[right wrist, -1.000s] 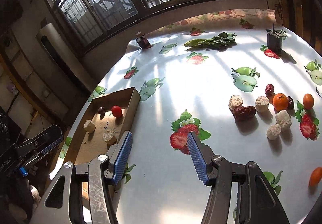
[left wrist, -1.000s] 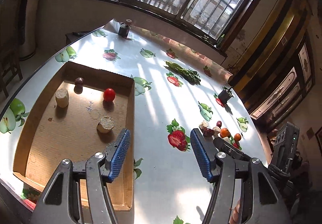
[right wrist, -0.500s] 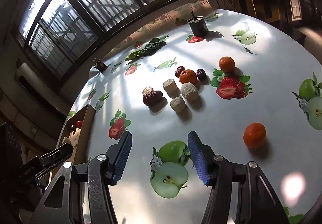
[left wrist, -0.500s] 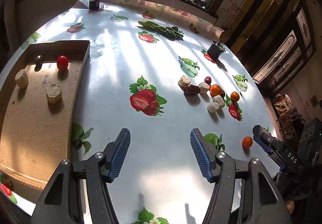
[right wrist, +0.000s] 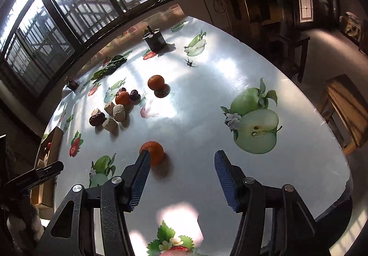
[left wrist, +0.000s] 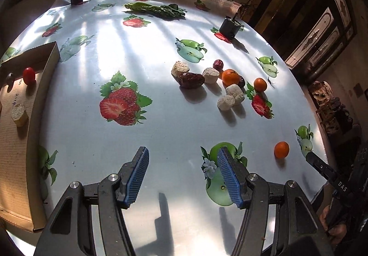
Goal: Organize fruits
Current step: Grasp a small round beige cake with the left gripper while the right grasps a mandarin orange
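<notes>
Right wrist view: right gripper (right wrist: 181, 161) with jaws apart, empty, a lone tangerine (right wrist: 152, 152) just beyond its left fingertip. Left gripper (left wrist: 182, 159) likewise spread (nothing between). Remaining fruit cluster (left wrist: 214, 79) lies mid-table (left wrist: 161, 131); cardboard tray (left wrist: 43, 85) at left edge.

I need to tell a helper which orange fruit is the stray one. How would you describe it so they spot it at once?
Start at the table with its fruit-print cloth, and find the cluster of dates and pale chunks near its middle. Nearer the table's edge, beside a printed green apple, lies the lone orange fruit. Unlike the two orange fruits in the cluster, it touches nothing.
</notes>
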### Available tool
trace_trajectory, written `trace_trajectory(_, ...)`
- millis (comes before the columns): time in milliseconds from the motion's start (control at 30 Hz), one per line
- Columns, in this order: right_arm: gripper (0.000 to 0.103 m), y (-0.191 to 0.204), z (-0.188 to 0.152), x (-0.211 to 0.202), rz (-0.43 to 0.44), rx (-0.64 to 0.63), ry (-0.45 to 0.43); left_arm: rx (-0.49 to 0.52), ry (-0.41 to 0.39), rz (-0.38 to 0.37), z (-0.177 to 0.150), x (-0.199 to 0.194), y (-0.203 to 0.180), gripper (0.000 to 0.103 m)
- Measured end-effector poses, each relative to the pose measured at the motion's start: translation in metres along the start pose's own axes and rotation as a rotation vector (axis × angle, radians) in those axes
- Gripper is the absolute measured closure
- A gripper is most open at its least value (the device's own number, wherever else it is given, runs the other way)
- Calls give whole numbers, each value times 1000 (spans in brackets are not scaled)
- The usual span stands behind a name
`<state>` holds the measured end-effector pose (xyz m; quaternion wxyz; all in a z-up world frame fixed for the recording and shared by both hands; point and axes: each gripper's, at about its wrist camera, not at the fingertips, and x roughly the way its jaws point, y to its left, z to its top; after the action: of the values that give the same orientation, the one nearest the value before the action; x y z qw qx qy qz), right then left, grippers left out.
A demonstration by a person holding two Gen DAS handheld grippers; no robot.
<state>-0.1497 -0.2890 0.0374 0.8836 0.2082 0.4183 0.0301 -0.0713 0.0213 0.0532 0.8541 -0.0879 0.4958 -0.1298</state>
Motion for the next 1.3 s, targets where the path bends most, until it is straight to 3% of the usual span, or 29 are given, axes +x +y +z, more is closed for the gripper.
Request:
trace_trajectory(133,41,15,5,22,57,-32,52,75,18,-28,19,20,-25,42)
trace_trajectory(233,50,31,10,40,33,-100,95,130,35,-21,31,41,-40,44)
trace_trajectory(333,52,40,14,50,-1,-161,102,158,54,-26,41,60,-51,52)
trace_trajectory(533,52,39,15,60,-9,-180,124,286,-9,-23,50,82,-74,52)
trace_trajectory(667,52,38,16,67,-6,-189,145,291,25,1,55,104,-74,53)
trace_trajectory(700,52,38,17,69,1,-187,152,291,34,-1,55,108,-73,57)
trace_trajectory(767,52,41,16,71,1,-203,155,311,17,-1,52,108,-75,59)
trace_trajectory(933,56,48,12,71,-11,-239,153,335,11,-1,49,110,-80,80)
trace_trajectory(1133,70,62,2,72,-26,-293,152,343,6,3,45,107,-82,80)
trace_trajectory(1300,71,70,-2,69,-74,-327,131,305,-6,-29,46,92,-75,80)
